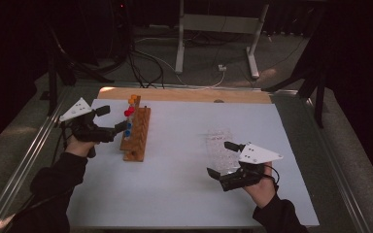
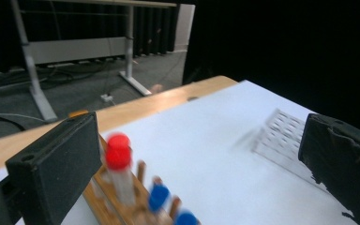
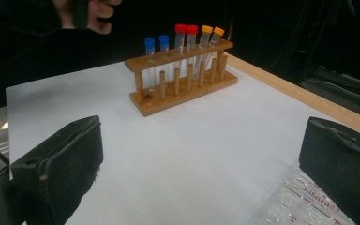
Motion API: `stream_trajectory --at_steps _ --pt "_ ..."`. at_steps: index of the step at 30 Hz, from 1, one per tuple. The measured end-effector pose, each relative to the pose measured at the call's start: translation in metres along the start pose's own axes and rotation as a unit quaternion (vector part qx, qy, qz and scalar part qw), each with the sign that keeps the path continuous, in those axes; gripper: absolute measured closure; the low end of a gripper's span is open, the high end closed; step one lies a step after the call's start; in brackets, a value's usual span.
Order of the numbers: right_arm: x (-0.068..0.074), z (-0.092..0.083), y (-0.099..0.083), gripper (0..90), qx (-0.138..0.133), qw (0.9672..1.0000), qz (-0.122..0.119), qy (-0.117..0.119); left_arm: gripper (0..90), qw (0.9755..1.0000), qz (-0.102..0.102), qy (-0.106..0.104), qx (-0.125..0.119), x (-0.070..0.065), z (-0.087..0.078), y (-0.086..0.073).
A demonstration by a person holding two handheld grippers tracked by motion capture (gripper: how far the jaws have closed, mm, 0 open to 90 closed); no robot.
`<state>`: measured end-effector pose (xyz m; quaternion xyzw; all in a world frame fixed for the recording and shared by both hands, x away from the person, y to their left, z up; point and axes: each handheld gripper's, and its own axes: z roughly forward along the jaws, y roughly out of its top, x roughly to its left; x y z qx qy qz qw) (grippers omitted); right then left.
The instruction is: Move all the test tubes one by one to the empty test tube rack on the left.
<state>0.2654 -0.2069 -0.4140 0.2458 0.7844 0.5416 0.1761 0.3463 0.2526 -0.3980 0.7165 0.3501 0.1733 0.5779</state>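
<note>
Tubes in the wooden rack [image 1: 137, 132] left of centre risk toppling. The spread left claw [image 1: 113, 121] (nothing pinched) sits just beside them; the right claw [image 1: 223, 159] is spread too.

White mat [image 1: 175, 194] on wooden table [image 1: 184, 94]; grey desk frame [image 1: 218, 24], cables [image 1: 145, 63] on floor behind.

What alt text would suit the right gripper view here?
A wooden test-tube rack on a white table holds six capped tubes: two blue, two red, two orange. The right gripper frames it with open, empty black jaws, beside a clear plastic rack.
</note>
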Motion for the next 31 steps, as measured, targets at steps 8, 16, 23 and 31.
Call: stream_trajectory --at_steps 8,16,23,31 --pt "0.000 0.001 0.000 0.2 0.001 1.0000 0.001 0.000 0.5 0.9996 -0.005 -0.023 0.012 -0.018 -0.017 -0.031" --pt "0.001 0.000 0.000 0.2 0.001 1.0000 0.001 0.000 0.5 0.9991 -0.007 -0.031 0.027 -0.035 -0.023 -0.065" --pt "0.001 0.000 0.000 0.2 0.001 1.0000 0.002 0.000 0.5 0.9982 0.008 -0.033 0.050 -0.047 -0.026 -0.093" --pt "0.001 0.002 -0.002 0.2 0.006 1.0000 -0.001 0.000 0.6 0.9960 0.018 -0.040 0.078 -0.055 -0.019 -0.112"
